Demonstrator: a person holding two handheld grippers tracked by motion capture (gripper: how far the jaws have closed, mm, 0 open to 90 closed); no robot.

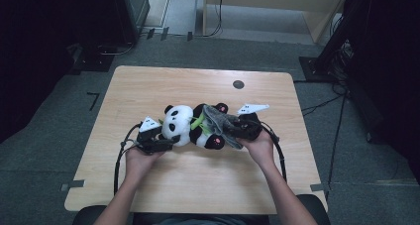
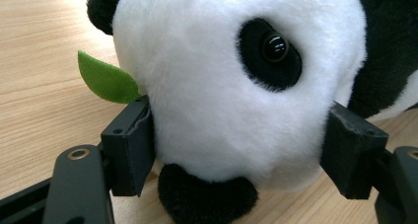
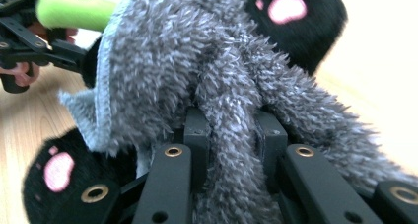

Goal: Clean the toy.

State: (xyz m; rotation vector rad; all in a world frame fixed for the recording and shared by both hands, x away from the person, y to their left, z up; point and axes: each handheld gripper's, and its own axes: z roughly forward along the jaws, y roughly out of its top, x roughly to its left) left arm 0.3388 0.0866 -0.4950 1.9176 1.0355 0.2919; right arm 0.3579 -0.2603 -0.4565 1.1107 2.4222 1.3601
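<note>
A black-and-white panda plush (image 1: 181, 125) lies on its side mid-table on the wooden table (image 1: 198, 185). My left gripper (image 1: 167, 141) is shut on its white head (image 2: 222, 86), one pad pressing into each side. A green leaf (image 2: 106, 78) sticks out beside the left jaw. A grey fuzzy cloth (image 1: 220, 123) is draped over the panda's body. My right gripper (image 1: 238, 129) is shut on a fold of that cloth (image 3: 162, 51), pinched between its pads (image 3: 197, 130). Black paws with pink soles (image 3: 288, 7) flank the cloth, and a green stalk (image 3: 74, 9) shows above it.
A small dark round disc (image 1: 238, 84) sits at the table's far right. Bare wood surrounds the panda on all sides. Cables (image 1: 341, 116) and dark equipment stands lie on the grey floor beyond the table edges.
</note>
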